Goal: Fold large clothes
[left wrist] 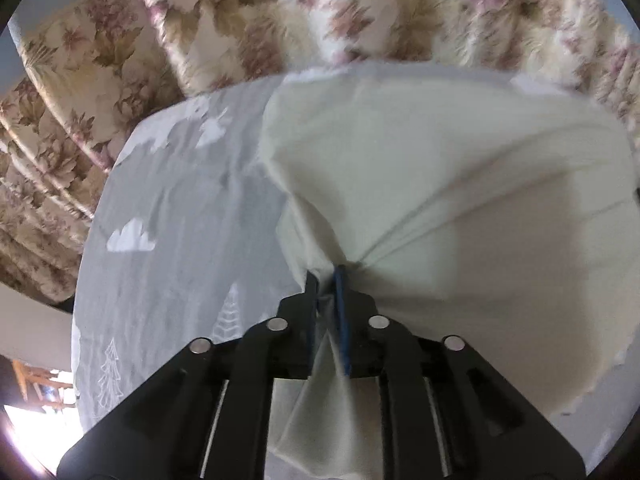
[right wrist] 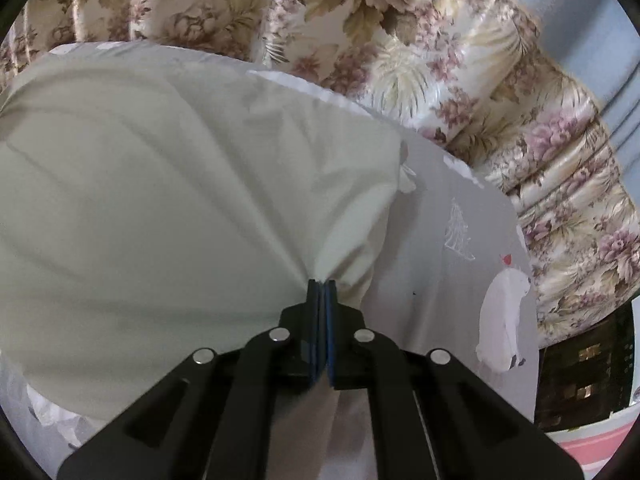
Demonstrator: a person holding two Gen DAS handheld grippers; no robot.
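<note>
Both grippers clamp the same pale cream cloth [left wrist: 440, 184] over a grey printed bedsheet [left wrist: 172, 208]. In the left wrist view, the left gripper [left wrist: 326, 280] is clenched on a bunched edge of the cloth, whose folds radiate from the blue-padded fingertips [left wrist: 341, 280]; the fabric spreads forward and to the right of the tongs, while a loose flap hangs down between the black finger arms. White cloud and fir-tree prints show on the sheet to the left of the tongs.

In the right wrist view, the right gripper [right wrist: 321, 286] is pressed tight on another gathered point of the cream cloth [right wrist: 180, 184], which billows ahead and to the left of the tongs. The grey bedsheet [right wrist: 448, 280], with a white bear-like figure printed on it, lies to the right. Floral curtains [right wrist: 400, 40] in beige and pink hang behind the bed in both views.
</note>
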